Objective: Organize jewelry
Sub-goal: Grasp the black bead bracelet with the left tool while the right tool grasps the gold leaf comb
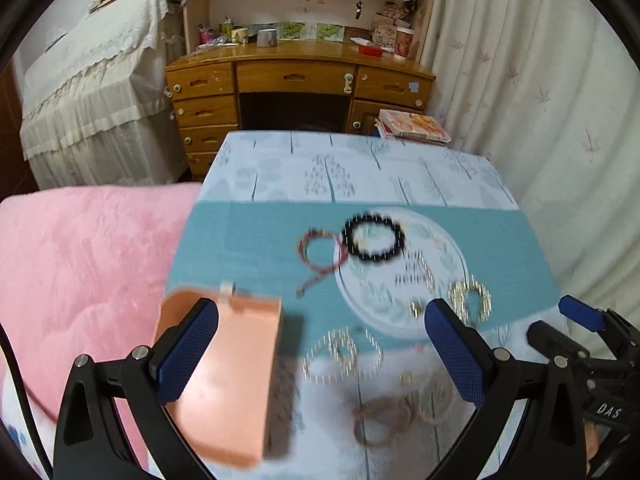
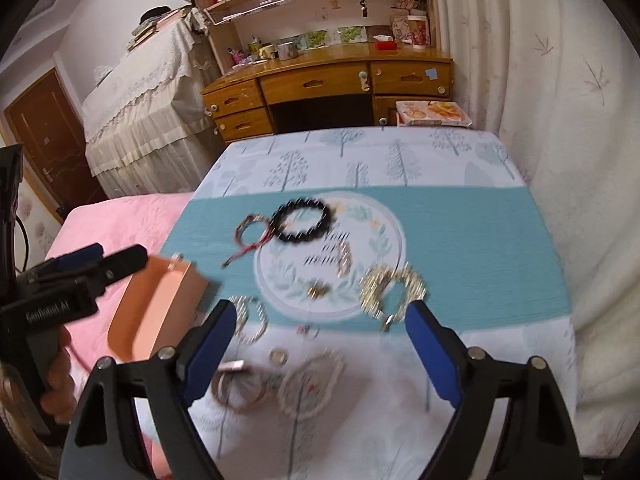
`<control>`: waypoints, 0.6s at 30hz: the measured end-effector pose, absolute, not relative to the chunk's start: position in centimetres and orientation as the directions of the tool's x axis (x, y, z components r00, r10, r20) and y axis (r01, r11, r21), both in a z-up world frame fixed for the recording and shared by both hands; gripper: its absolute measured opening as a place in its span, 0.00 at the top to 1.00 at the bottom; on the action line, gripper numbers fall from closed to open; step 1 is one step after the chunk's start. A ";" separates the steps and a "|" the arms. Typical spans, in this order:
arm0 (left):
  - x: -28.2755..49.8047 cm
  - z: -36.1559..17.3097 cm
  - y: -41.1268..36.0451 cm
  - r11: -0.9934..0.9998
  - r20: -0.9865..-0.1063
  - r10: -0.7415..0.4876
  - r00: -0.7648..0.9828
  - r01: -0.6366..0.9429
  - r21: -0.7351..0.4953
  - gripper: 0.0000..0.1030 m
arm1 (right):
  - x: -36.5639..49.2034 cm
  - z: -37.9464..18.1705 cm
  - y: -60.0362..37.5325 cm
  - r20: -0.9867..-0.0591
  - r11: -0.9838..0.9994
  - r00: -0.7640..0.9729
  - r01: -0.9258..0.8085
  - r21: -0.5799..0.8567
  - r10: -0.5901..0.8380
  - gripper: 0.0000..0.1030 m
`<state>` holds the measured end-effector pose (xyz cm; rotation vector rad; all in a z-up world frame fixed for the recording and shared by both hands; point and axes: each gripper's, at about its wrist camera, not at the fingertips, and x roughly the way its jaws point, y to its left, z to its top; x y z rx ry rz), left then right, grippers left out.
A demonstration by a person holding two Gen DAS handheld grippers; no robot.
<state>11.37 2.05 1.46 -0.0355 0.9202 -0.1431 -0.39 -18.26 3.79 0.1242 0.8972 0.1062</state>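
a bedroom: a wooden desk (image 2: 328,80) with bookshelves stands at the far wall, curtains hang to the right, and a pink blanket (image 1: 80,260) lies left of a small table (image 2: 360,156) under a tree-print cloth with a teal band.

the biggest task item is the peach jewelry box (image 1: 228,376), closed as far as can be told. it sits low and left in front of the left claw (image 1: 320,356), whose left finger overlaps it in view; whether they touch is unclear. the left claw's fingers stand wide apart, holding nothing. its placement suggests the box is the first target, likely to be opened.

the jewelry lies loose ahead of both claws. a black bead bracelet (image 2: 302,220) and a red cord bracelet (image 2: 250,236) lie farthest out, touching. a gold chain (image 2: 392,286) lies just beyond the right claw (image 2: 320,356), near its right finger. silvery bangles (image 2: 250,316) lie by its left finger, and a pale bead bracelet (image 2: 310,388) lies between its fingers, closest in. the right claw is also spread wide and empty, hovering above the pile. motion blur hides finer detail.
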 end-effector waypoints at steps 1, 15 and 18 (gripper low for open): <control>12.8 1.6 2.1 0.990 -0.795 -0.139 0.590 0.108 -0.092 0.01 | 0.3 4.1 -18.5 -0.772 0.988 0.619 -0.035 0.152 0.141 0.17; 26.9 -5.0 -4.0 0.964 -0.892 -0.166 0.420 0.259 -0.057 0.06 | 11.6 -1.7 -25.1 -0.913 0.985 0.382 0.029 0.168 0.145 0.37; 28.8 -7.6 -5.2 0.962 -0.917 -0.134 0.377 0.271 -0.029 0.10 | 11.7 -4.3 -26.3 -0.940 0.985 0.310 0.051 0.163 0.140 0.37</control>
